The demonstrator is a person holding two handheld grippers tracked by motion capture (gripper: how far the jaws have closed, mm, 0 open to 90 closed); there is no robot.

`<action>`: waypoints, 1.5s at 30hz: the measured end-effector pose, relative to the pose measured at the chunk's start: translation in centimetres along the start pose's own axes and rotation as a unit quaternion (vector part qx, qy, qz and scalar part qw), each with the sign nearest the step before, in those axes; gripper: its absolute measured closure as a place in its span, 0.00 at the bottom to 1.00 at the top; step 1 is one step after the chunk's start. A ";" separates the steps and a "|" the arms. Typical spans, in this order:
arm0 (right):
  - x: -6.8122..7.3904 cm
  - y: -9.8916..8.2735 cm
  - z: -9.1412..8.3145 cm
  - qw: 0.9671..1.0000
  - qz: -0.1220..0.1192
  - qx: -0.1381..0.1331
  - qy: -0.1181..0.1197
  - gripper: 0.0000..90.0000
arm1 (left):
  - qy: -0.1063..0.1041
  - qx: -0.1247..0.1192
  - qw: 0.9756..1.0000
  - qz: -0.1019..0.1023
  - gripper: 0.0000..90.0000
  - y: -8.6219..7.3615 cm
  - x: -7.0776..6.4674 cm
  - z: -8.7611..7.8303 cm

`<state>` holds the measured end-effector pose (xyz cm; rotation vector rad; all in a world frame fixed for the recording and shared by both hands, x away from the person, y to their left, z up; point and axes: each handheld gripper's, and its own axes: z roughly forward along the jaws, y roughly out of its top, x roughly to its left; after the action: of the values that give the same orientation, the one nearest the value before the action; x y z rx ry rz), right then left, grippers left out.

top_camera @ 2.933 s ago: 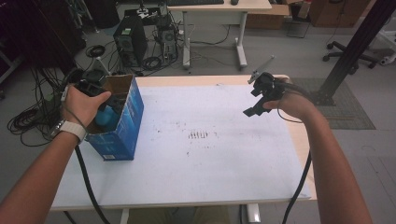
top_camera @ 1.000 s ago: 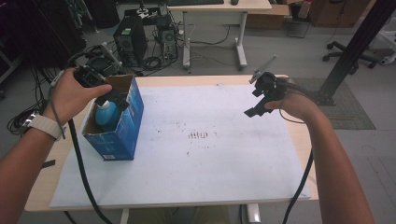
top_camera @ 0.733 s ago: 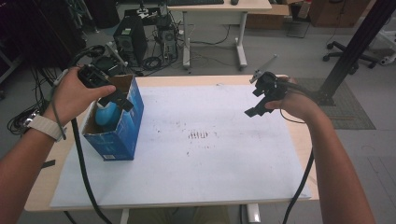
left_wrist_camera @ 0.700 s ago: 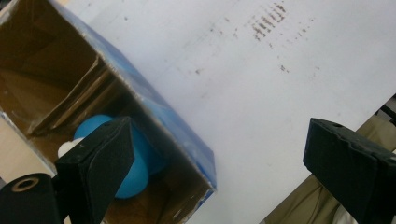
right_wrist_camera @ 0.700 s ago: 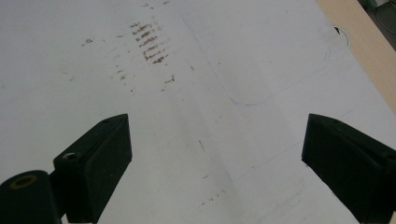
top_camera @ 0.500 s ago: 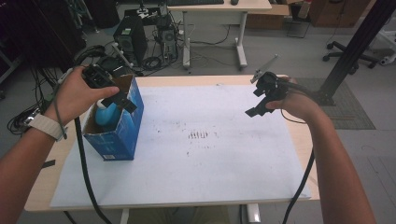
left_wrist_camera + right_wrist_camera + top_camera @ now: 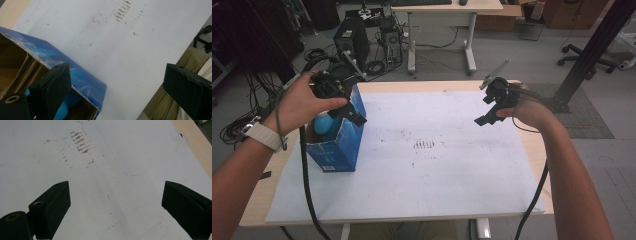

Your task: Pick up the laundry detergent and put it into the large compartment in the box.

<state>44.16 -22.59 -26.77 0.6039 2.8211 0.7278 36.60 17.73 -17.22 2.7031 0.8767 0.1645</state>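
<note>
two grippers are hovering wide open, holding nothing: the left gripper over the open blue cardboard box at the tabletop's left, the right gripper well apart. the box is looking light but crushable; gripping its stiff top rim seems best.

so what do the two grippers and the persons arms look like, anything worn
Both the left gripper and the right gripper are black, each with two blocky, matte jaws. A black cable trails from the left one, and another black cable runs down from the right. The forearms are unsleeved. On the left wrist is a watch with a pale strap.
</note>
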 end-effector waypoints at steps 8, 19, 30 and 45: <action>0.0 -0.1 0.1 1.000 0.001 0.002 0.002 0.09 | -0.005 -0.008 1.000 0.025 0.09 0.7 -1.0 0.0; 0.2 -0.2 -0.2 1.000 0.001 0.000 0.001 0.10 | -0.014 -0.008 0.998 0.066 0.09 1.4 -2.3 0.3; 0.4 -0.3 -0.2 1.000 0.001 -0.003 0.003 0.10 | -0.022 -0.005 0.996 0.087 0.09 1.8 -3.0 0.9; 0.4 -0.2 -0.4 1.000 -0.001 -0.006 0.002 0.10 | -0.030 -0.002 0.990 0.140 0.09 2.3 -4.8 1.8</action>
<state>43.66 -22.78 -26.58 0.5985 2.8183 0.7462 34.40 12.69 -18.31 2.7998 0.4754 0.1433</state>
